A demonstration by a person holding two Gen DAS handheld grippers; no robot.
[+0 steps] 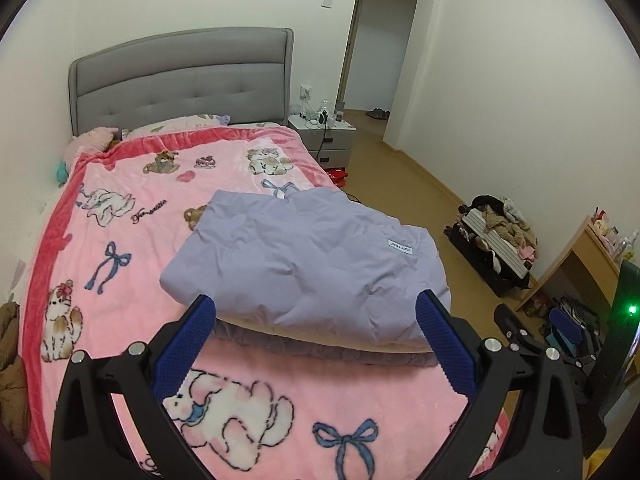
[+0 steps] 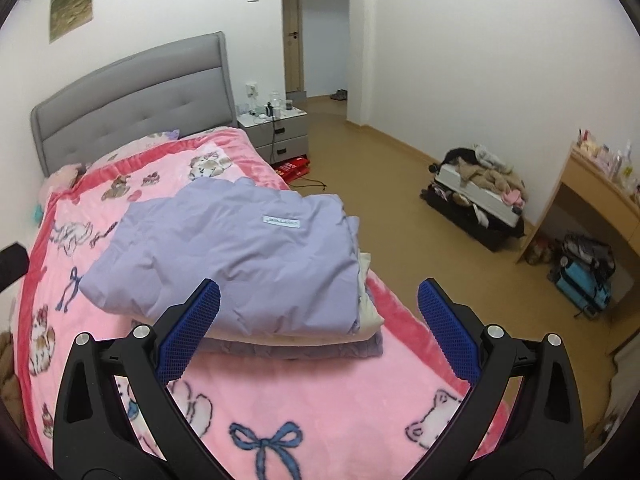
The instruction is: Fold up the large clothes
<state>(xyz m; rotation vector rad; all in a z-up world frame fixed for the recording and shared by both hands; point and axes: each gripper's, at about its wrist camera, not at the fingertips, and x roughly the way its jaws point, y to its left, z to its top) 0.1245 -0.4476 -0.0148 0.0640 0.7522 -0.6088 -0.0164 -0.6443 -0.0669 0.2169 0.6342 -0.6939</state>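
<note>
Grippers come first in both wrist views, each with its two blue-padded fingers spread wide and nothing between them: the left gripper (image 1: 316, 308) hangs low over the near part of the bed, its tips framing the near edge of the folded garment, and the right gripper (image 2: 320, 296) hangs likewise a little further right, with one fingertip over the garment's near edge and the other out over the bed's right side. Neither seems to touch the cloth, though the gap is hard to judge. Under them a pink blanket (image 1: 120, 240) printed with bears and bows covers the bed, giving a broad, flat, soft surface for folding. On it lies the jacket (image 1: 304, 256), a lilac padded garment already doubled into a thick rectangle, with a pale lining and a darker quilted layer showing at its near edge and a small white label on top. It sits toward the bed's right side, its right edge close to the blanket's red border, probably kept there within easy reach of someone standing at the foot. Open blanket stretches to the left and beyond it, so there is room to slide or turn the bundle that way, and little to the right before the drop to the floor. Further off stand a grey headboard (image 1: 180, 76), a nightstand (image 1: 324, 132), and, across bare floor to the right, an open suitcase (image 2: 476, 196) heaped with clothes.
</note>
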